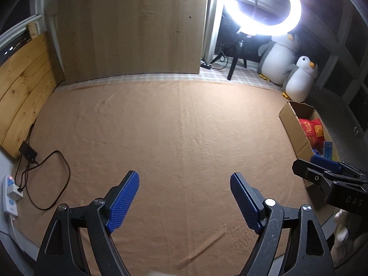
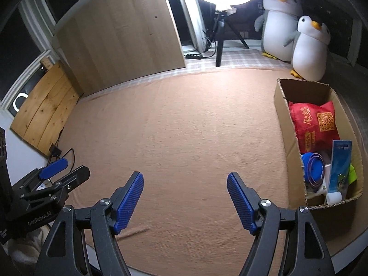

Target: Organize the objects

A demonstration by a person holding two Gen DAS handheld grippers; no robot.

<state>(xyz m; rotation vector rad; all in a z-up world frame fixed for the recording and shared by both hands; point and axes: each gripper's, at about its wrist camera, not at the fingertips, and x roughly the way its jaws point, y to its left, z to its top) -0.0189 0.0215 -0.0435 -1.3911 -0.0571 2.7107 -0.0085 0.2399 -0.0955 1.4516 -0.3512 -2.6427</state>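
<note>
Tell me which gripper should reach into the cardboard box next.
Right. The right gripper, open and empty, has the cardboard box just off its right side. The left gripper, also open, would probably have to cross past it.

tan blanket (image 1: 179,133), wood panel (image 1: 131,25), glowing ring light (image 1: 264,2)

My left gripper (image 1: 185,199) fills the lower centre of its own view, blue-padded jaws spread wide with nothing between them. My right gripper (image 2: 185,200) sits likewise, angled downward, jaws apart and empty. Each intrudes at the other view's lower edge, side by side.
</note>
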